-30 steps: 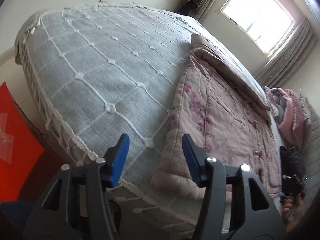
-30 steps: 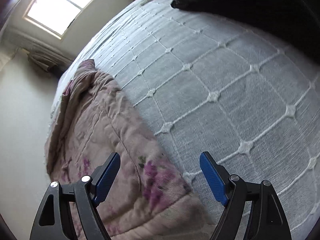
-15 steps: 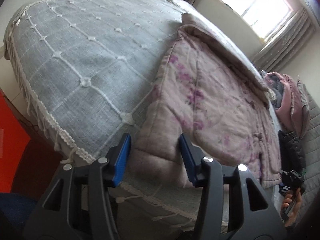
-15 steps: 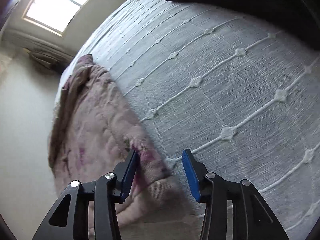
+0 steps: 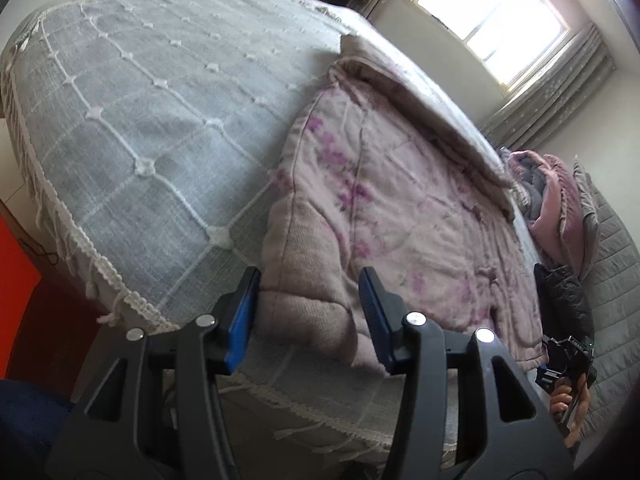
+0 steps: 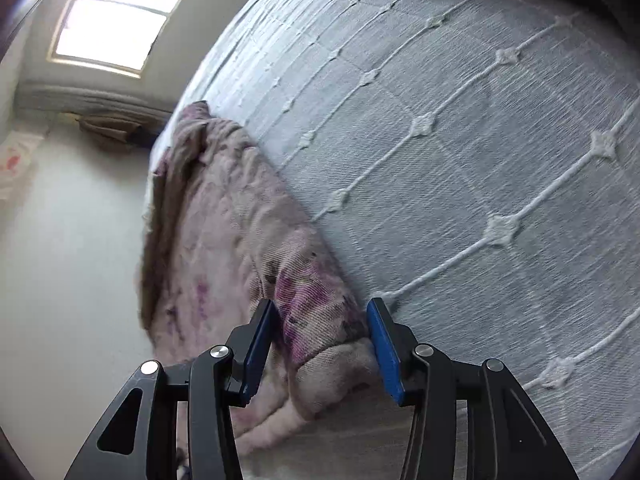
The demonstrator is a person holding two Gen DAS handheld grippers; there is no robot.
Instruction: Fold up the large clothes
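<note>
A pink quilted garment with purple flowers (image 5: 400,200) lies spread on a grey bed cover (image 5: 140,120). My left gripper (image 5: 308,312) is open, its blue pads on either side of the garment's near plain-pink hem corner at the bed's front edge. In the right wrist view the same garment (image 6: 224,240) runs along the bed cover (image 6: 460,140). My right gripper (image 6: 320,340) is open, its pads straddling another hem corner with a purple flower. The right gripper in a hand also shows in the left wrist view (image 5: 568,364).
A pile of pink and grey clothes (image 5: 552,200) and a dark jacket (image 5: 564,296) lie at the bed's far right. A window (image 5: 492,12) with curtains is behind. An orange object (image 5: 16,260) stands left of the bed. The bed's fringed edge (image 5: 100,260) drops off.
Both grippers moved in onto the garment's hem corners. The right gripper's jaws narrowed from wide open to a closer gap around the cloth. The left gripper's corner now sits between its pads.
</note>
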